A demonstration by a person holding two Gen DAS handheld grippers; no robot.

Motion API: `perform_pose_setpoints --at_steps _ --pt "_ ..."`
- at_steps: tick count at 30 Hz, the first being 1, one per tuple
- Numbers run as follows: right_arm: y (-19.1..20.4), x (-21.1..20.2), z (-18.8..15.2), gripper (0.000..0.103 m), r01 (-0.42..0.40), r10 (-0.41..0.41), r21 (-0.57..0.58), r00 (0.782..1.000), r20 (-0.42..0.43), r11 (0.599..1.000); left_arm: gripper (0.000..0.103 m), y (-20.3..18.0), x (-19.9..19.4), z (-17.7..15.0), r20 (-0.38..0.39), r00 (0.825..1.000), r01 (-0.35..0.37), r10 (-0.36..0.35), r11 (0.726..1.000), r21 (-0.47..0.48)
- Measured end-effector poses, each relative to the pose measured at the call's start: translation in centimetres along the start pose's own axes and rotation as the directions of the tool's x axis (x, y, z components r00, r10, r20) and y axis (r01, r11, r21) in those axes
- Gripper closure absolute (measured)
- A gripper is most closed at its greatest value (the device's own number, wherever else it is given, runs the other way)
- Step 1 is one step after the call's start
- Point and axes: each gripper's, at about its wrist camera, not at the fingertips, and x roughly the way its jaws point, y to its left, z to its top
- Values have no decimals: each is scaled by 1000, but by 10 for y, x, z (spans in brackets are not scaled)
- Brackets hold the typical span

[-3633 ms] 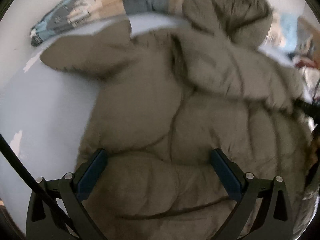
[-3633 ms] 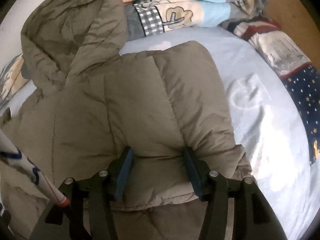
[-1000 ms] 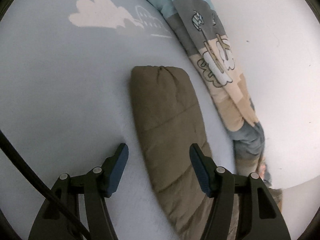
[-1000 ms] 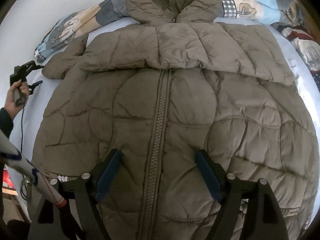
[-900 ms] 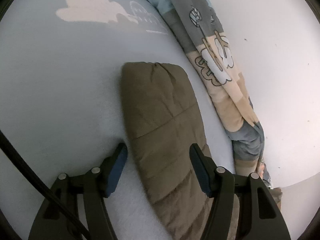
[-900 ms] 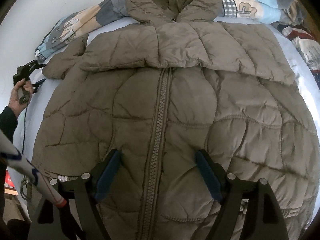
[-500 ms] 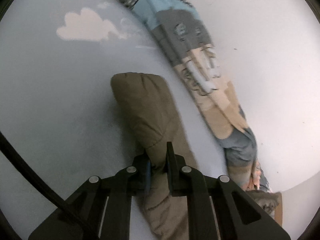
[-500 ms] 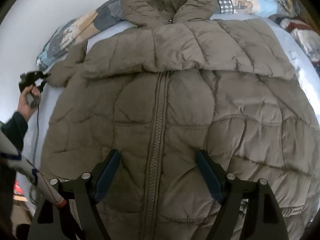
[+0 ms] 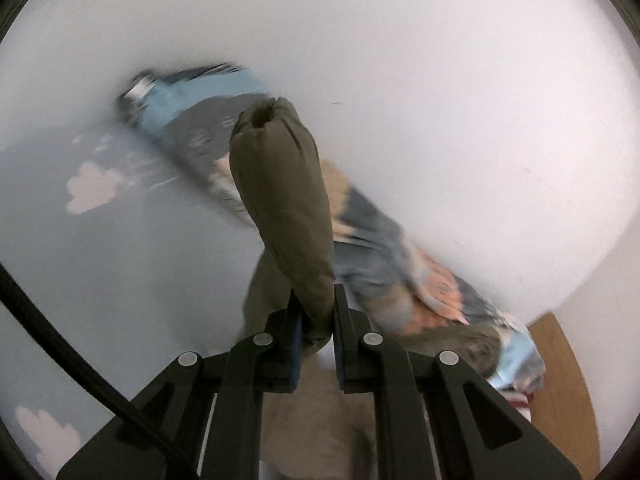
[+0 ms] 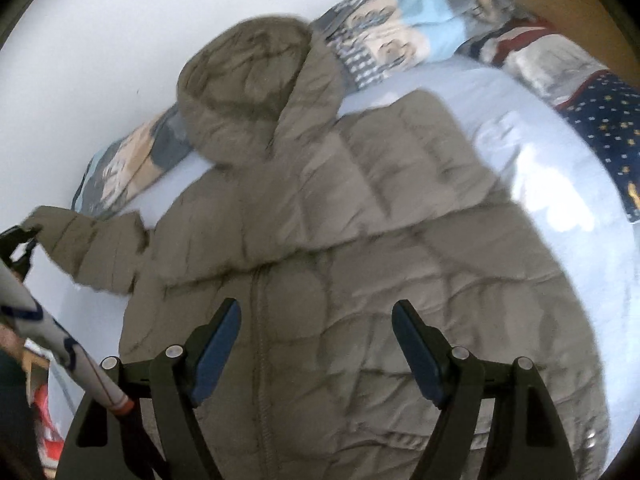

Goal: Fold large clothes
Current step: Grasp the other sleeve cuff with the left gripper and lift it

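Observation:
A large olive-brown quilted hooded jacket [image 10: 340,240] lies front up on a pale blue bed sheet [image 10: 560,168], zipper down the middle, hood [image 10: 248,92] at the far end. Its right sleeve [image 10: 420,148] is folded across the chest. My left gripper [image 9: 316,316] is shut on the left sleeve [image 9: 284,200] near the cuff and holds it lifted off the bed; the same sleeve [image 10: 92,244] shows at the left in the right wrist view. My right gripper [image 10: 316,332] is open and empty, hovering above the jacket's lower front.
A rolled cartoon-print quilt [image 10: 392,28] lies along the white wall [image 9: 440,80] behind the jacket. A star-print navy blanket [image 10: 608,120] sits at the right. A wooden headboard [image 9: 568,392] is at the bed's end. The sheet has cloud prints [image 9: 92,192].
My left gripper has closed on the sleeve and raised it off the sheet. My right gripper has swung a little, still open above the jacket.

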Motion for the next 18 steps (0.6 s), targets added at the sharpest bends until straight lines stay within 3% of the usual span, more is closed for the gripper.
perform_pose_setpoints --at_steps 4,8,12,18 --pt "-23 -15 9 21 12 -14 53 999 48 999 91 -86 -13 -27 -42 997 75 -70 988 134" --pt "-43 -35 16 21 10 -18 92 996 82 996 91 -155 -13 -70 -111 983 170 -149 961 217" --pt "-61 -53 20 21 4 -18 121 994 111 993 91 -205 1 -123 -202 958 251 -203 935 252" --pt "-84 -68 26 21 1 -25 174 991 134 985 91 -254 49 -228 -371 909 308 -192 908 285"
